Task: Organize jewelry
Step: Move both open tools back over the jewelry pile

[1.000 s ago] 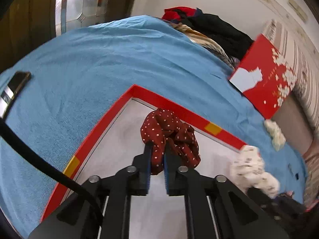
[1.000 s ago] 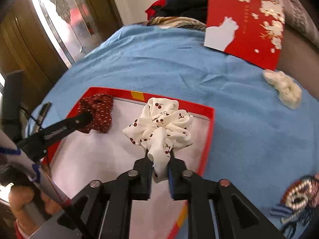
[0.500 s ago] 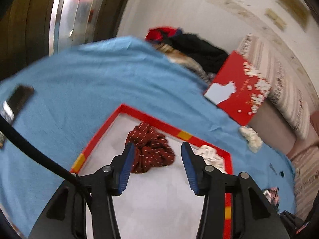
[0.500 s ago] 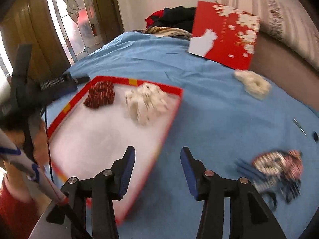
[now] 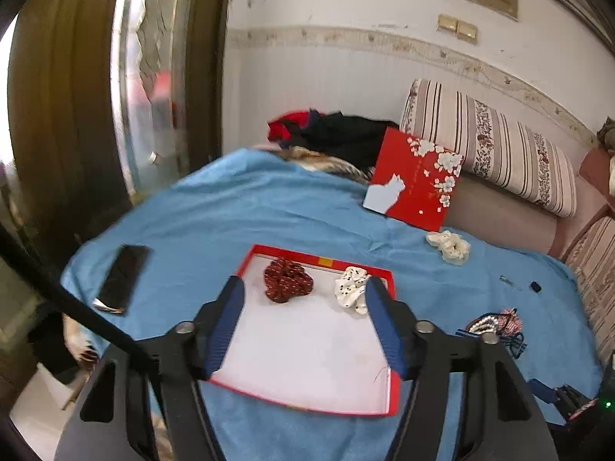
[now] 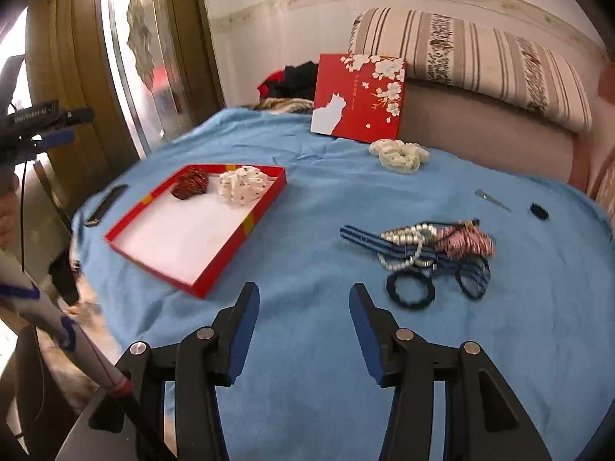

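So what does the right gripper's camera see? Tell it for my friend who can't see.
The open, empty right gripper hovers over a blue blanket. Ahead left, a red tray holds a red scrunchie and a white scrunchie; ahead right lies a heap of beads and hair ties.

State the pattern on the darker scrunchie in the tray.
Dark red scrunchie, white polka dots; left wrist view.

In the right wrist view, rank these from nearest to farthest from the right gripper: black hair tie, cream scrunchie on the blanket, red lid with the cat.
From the right gripper:
1. Black hair tie, just ahead, slightly right.
2. Cream scrunchie, far across the blanket.
3. Red lid, behind the scrunchie, leaning on the headboard.
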`<state>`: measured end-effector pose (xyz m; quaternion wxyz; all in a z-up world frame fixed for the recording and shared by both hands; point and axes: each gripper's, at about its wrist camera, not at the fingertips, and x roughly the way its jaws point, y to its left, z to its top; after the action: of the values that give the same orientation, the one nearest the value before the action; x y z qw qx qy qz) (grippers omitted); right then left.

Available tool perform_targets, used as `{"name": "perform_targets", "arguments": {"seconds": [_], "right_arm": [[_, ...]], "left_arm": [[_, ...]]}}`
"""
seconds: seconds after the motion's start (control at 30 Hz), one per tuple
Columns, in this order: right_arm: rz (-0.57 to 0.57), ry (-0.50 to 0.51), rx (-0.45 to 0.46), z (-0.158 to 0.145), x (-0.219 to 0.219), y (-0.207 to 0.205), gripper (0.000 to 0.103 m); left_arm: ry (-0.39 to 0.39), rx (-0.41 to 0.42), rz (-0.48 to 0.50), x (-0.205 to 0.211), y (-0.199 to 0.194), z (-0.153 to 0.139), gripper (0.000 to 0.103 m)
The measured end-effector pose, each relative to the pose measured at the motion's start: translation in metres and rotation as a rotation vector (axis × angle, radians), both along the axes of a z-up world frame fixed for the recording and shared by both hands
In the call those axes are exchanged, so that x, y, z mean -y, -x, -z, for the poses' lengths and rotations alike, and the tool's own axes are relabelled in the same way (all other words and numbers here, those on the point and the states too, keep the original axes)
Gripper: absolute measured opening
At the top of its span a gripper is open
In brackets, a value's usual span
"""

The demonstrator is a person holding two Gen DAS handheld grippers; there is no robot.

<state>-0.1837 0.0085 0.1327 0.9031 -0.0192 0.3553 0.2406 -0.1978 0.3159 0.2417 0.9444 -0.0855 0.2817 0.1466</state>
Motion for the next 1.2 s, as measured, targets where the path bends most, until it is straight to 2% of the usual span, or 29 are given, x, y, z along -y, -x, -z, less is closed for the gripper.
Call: {"name": "perform_targets", "arguments": {"seconds": [0.1, 0.13, 0.37, 0.5, 0.63, 0.8, 0.97, 1.2], "right_arm": [[0.006, -0.018, 0.011, 0.008, 0.009, 0.021, 0.057], [0.016, -0.017, 0.011, 0.013, 0.012, 0.027, 0.057], [0.04, -0.031, -0.093, 0.054, 0.028, 0.043, 0.057], [0.067, -0.035, -0.101, 0.056, 0.037, 0.041, 0.057], [0.159, -0.055, -0.075, 0.047, 0.068, 0.04, 0.057], [0.26, -0.065, -0.078, 0.042, 0.108, 0.04, 0.057], [0.323, -0.022, -0.067, 0.037, 0.129, 0.027, 0.057], [0.406, 0.002, -0.087, 0.042, 0.144, -0.017, 0.057]], "left_arm": [[-0.077, 0.007, -0.023, 0.015, 0.012, 0.012, 0.072], [-0.08, -0.003, -0.021, 0.016, 0.01, 0.019, 0.072], [0.031, -0.043, -0.06, 0.016, 0.004, 0.067, 0.072], [-0.013, -0.055, -0.047, 0.032, 0.017, 0.078, 0.072], [-0.08, -0.086, 0.028, 0.058, 0.014, 0.082, 0.072], [-0.103, -0.12, 0.122, 0.092, 0.002, 0.079, 0.072], [-0.052, -0.154, 0.228, 0.123, -0.031, 0.089, 0.072], [0.026, -0.218, 0.392, 0.176, -0.101, 0.128, 0.072]]}}
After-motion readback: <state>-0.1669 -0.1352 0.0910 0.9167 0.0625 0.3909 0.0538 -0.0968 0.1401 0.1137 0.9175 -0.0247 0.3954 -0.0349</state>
